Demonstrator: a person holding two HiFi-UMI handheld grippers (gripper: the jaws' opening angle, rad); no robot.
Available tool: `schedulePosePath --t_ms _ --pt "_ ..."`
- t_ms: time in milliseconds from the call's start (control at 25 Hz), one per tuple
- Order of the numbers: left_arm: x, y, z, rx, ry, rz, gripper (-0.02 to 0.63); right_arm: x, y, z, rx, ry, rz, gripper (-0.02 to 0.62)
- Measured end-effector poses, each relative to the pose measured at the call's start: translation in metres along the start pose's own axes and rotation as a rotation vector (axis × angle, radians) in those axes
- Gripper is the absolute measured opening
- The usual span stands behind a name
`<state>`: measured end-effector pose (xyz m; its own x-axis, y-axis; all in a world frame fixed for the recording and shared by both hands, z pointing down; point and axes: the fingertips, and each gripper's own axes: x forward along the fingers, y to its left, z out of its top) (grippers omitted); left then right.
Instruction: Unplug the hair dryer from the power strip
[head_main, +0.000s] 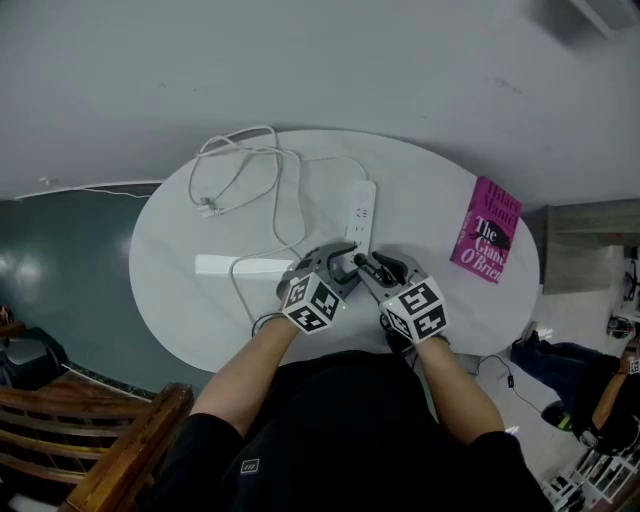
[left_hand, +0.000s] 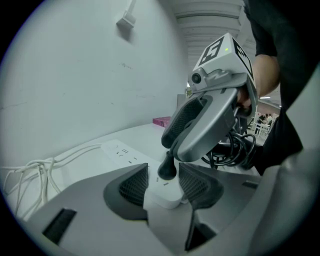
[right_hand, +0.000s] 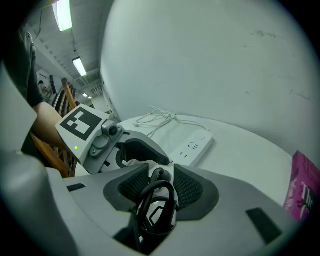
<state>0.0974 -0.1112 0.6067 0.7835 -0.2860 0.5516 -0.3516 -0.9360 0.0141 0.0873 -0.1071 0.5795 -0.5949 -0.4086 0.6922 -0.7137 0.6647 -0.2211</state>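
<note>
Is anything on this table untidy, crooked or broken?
Nothing looks broken or spilled. The white cable lies in loose, tangled loops on the far left part of the table, beside the power strip. The pink book lies slanted near the right edge.

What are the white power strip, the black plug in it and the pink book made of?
The white oblong power strip looks like smooth moulded plastic: even sheen, rounded edges. The black round plug seems matt rubber or plastic: dull, no glare. The pink rectangular book is probably paper with printed cover.
</note>
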Motion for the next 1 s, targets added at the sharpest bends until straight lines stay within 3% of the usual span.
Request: schedulePosePath --t_ms 1000 --pt "-0.004 0.001 -0.003 0.013 -0.041 -0.018 0.198 0.014 0.002 -0.007 0.187 0.066 0.123 0.138"
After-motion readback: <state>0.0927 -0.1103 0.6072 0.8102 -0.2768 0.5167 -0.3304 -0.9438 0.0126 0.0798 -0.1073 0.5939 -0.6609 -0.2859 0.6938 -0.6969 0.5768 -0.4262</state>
